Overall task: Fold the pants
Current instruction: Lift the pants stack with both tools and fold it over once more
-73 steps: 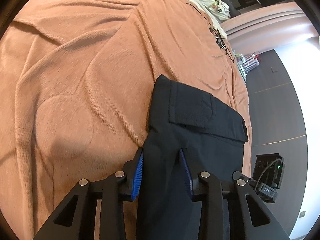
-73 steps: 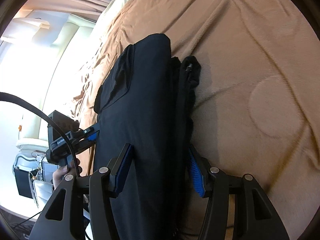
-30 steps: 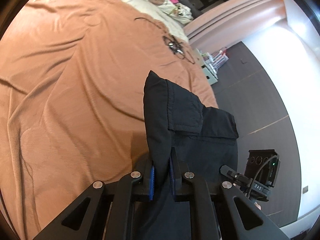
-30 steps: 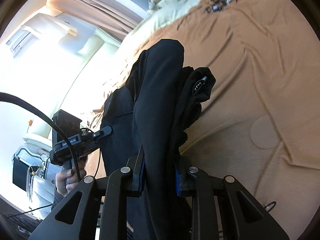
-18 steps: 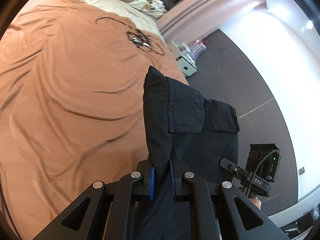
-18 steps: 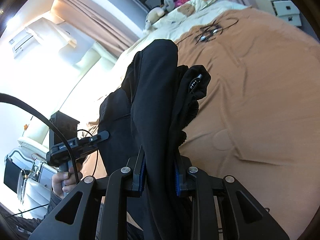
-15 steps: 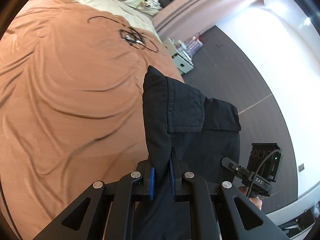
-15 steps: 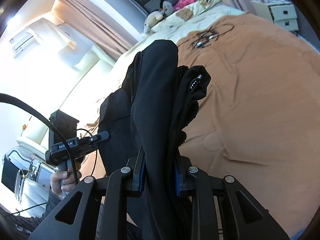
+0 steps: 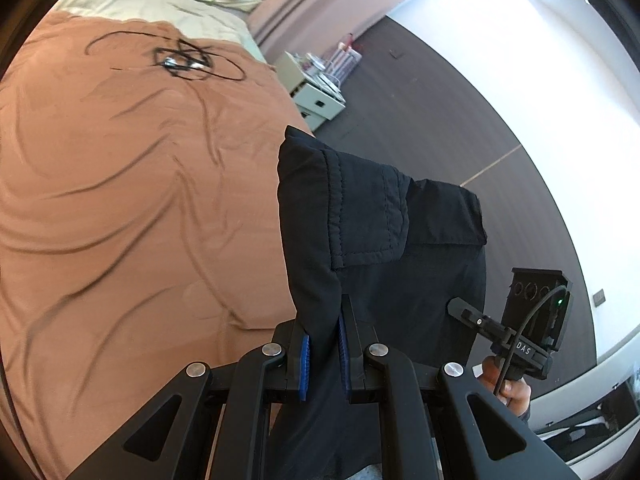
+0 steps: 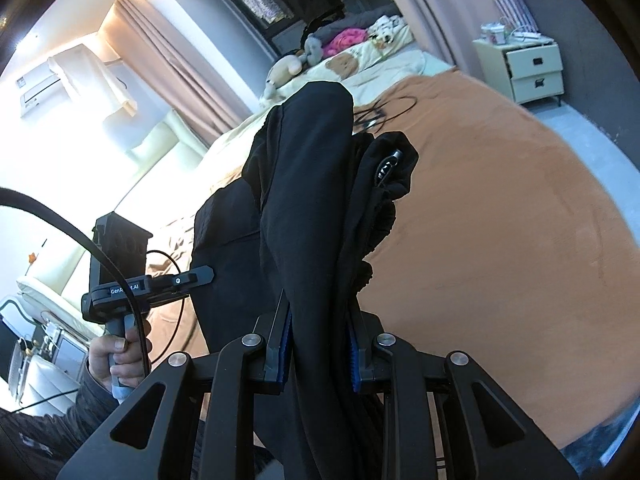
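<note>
The black pants (image 9: 372, 240) hang lifted above the orange-brown blanket (image 9: 120, 200). My left gripper (image 9: 322, 350) is shut on a fold of the pants at one end, with a pocket flap showing just beyond the fingers. My right gripper (image 10: 318, 350) is shut on a thick bunch of the pants (image 10: 308, 200) at the other end, with a zipper pull (image 10: 390, 162) hanging at the right. The right gripper's body shows in the left wrist view (image 9: 520, 344). The left gripper's body shows in the right wrist view (image 10: 132, 280).
A tangled black cable (image 9: 180, 60) lies on the blanket toward the pillows. Soft toys and bedding (image 10: 340, 60) sit at the head of the bed. A white nightstand (image 10: 532, 68) stands beside the bed on the dark floor (image 9: 440, 100).
Both grippers shut on the pants and lifted them off the blanket. Both views now tilt up, showing more of the room.
</note>
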`<state>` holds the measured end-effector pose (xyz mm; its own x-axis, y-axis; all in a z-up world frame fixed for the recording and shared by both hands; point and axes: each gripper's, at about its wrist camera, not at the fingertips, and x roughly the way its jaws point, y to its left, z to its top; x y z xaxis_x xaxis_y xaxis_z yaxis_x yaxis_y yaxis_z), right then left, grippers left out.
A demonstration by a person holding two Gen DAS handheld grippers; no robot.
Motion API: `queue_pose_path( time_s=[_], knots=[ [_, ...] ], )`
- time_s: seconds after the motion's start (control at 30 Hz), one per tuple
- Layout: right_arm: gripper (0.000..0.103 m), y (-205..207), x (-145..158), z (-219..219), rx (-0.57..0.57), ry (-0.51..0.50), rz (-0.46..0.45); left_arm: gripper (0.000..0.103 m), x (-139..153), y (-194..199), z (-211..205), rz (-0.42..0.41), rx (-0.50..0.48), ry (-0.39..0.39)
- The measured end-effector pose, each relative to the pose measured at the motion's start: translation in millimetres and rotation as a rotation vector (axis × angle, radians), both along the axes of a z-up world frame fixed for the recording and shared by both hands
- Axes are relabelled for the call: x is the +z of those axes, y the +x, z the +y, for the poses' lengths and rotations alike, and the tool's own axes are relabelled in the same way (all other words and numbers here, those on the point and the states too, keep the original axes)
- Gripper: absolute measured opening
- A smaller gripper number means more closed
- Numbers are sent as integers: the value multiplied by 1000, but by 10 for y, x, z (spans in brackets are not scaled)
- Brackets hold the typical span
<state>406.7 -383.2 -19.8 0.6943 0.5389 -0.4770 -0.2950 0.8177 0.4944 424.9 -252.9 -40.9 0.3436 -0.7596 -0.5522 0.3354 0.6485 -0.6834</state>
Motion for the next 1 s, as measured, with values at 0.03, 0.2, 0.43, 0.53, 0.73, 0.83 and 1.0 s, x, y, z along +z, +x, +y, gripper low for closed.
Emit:
queue_pose_path(
  time_s=[0.03,0.2,0.43,0.53,0.73,0.83,1.0],
  knots=[
    [19,-18,13,-64,-8,-8,0,12,-1,27,-119,0,-13,2],
    [19,-89,90,-266,-39,-32,-9,12,-4,101,-575,-7,-64,11],
    [19,-200,165,-515,-80,-54,-12,12,-57,298,-1128,-6,-123,11],
    [19,-251,189,-616,-98,-70,-11,12,-110,388,-1389,-4,-154,12],
    [19,-276,206,-811,-136,-98,23,12,-246,498,-1867,18,-219,12],
    [19,-258,232,-881,-145,-114,52,12,-328,542,-2064,32,-243,10],
    [19,-172,283,-936,-147,-142,99,12,-558,689,-2361,74,-266,5]
  ],
)
